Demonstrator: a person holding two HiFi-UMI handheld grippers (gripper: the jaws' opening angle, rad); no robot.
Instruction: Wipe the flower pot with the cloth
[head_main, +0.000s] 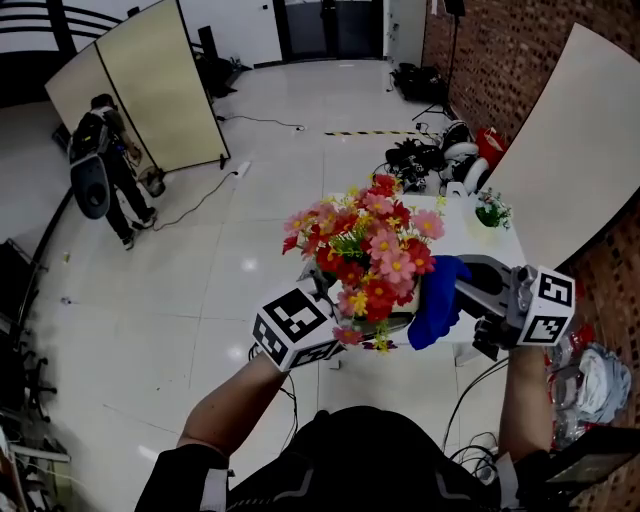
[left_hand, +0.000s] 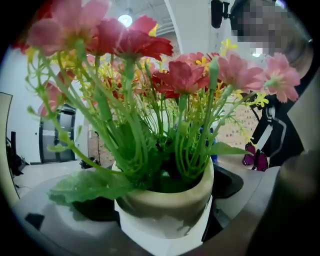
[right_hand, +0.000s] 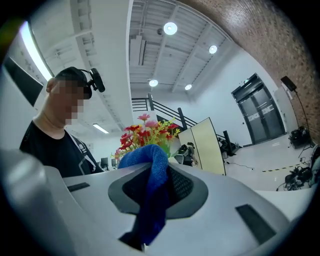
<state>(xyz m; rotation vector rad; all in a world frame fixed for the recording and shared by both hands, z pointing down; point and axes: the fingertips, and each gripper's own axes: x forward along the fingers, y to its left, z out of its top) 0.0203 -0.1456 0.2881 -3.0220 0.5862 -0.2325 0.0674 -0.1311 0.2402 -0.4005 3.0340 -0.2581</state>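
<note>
A cream flower pot (left_hand: 167, 210) full of red and pink artificial flowers (head_main: 370, 250) is held up in the air. My left gripper (head_main: 330, 322) is shut on the pot, with a dark pad on each side of it (left_hand: 161, 201). In the head view the blooms hide most of the pot (head_main: 392, 323). A blue cloth (head_main: 438, 300) hangs just right of the flowers, touching their right side. My right gripper (head_main: 470, 298) is shut on it. The right gripper view shows the cloth (right_hand: 152, 187) bunched between the jaws (right_hand: 157, 192), with the flowers (right_hand: 147, 132) behind it.
Below and beyond stands a white table (head_main: 480, 245) with a small green plant (head_main: 490, 210). A brick wall and a leaning pale panel (head_main: 570, 150) are on the right. Cables lie on the floor. A person (head_main: 105, 150) stands by a folding screen (head_main: 160, 90) at the far left.
</note>
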